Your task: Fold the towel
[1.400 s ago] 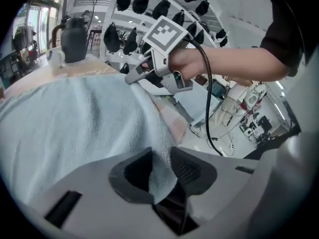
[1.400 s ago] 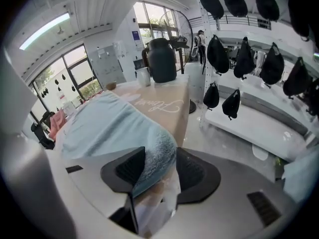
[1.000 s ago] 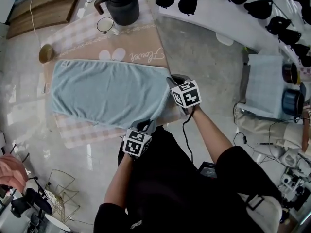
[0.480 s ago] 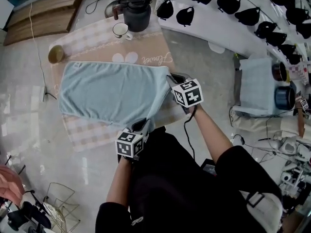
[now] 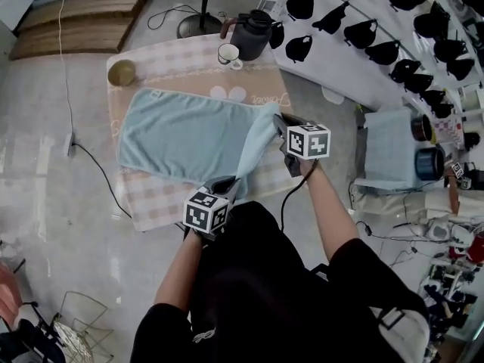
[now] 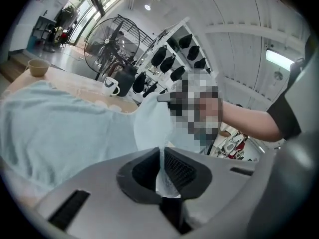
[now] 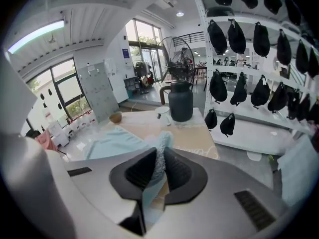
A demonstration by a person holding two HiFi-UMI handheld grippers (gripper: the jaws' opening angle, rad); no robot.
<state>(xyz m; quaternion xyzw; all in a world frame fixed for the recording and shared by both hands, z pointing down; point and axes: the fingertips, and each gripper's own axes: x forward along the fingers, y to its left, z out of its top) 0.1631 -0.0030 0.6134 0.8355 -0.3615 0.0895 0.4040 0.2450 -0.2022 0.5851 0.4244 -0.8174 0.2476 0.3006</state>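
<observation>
The blue towel is lying on the checked mat, and most of it is resting flat there. The left gripper is pinching one corner of the near short end, with its jaws pressing tight on the cloth. The right gripper is pinching the other corner of that same end. Both are holding this end up off the mat, so it is curling over. I think this is so the end can go across to the far end. The cup, pot and bowl are sitting beyond the towel, out of the way.
</observation>
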